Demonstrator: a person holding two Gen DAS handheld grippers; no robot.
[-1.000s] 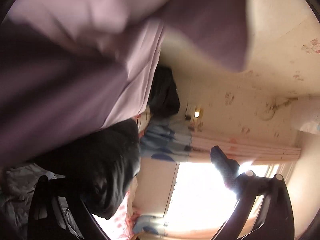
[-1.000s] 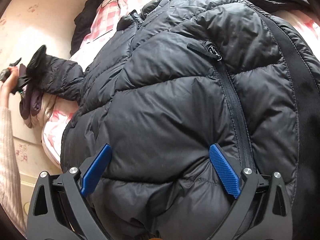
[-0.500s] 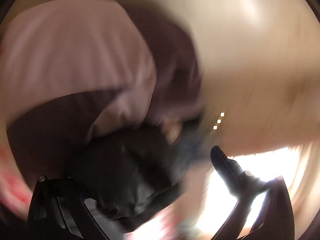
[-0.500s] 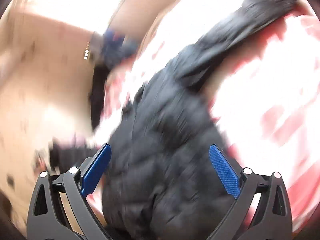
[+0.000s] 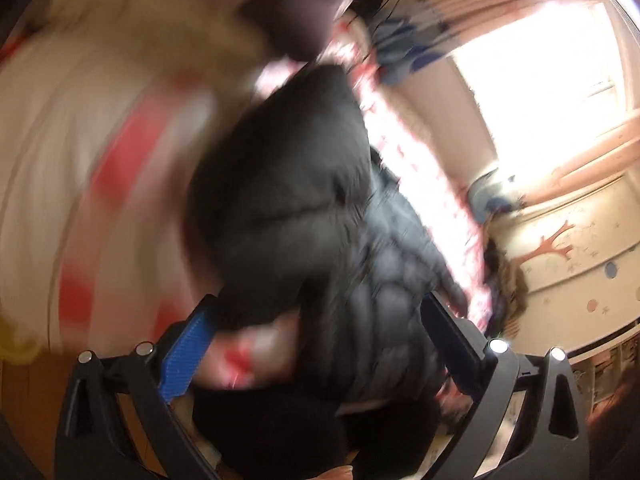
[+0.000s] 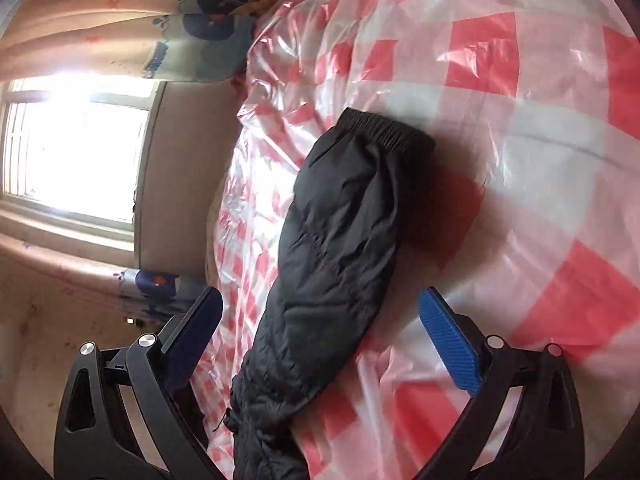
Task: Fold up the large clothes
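In the right wrist view, going left to right: a bright window (image 6: 76, 148) with a pale sill fills the left side, a curtain (image 6: 100, 32) with blue printed patches hanging above and beside it, and a beige wall panel (image 6: 184, 168) between the window and the bed. The bed wears a glossy red-and-white checked plastic sheet (image 6: 500, 92) (crinkled near the far edge, smoother to the right). On it lies the sleeve (image 6: 340, 232) of the black puffer jacket, its elastic cuff (image 6: 388, 132) at the far end, casting a shadow to its right. The right gripper (image 6: 320, 316) has its jaws spread wide on either side of the sleeve, clamping nothing.

The left wrist view is heavily blurred. At left, smeared red-and-white checks (image 5: 120, 152); in the middle the black puffer jacket (image 5: 320, 220) bunched on the bed; at right a glaring window (image 5: 540, 92), striped curtain, and a cream wall with a reddish tree decal (image 5: 554, 246). The left gripper (image 5: 320, 316) also shows wide jaws, the jacket's bulk between them but not pinched.
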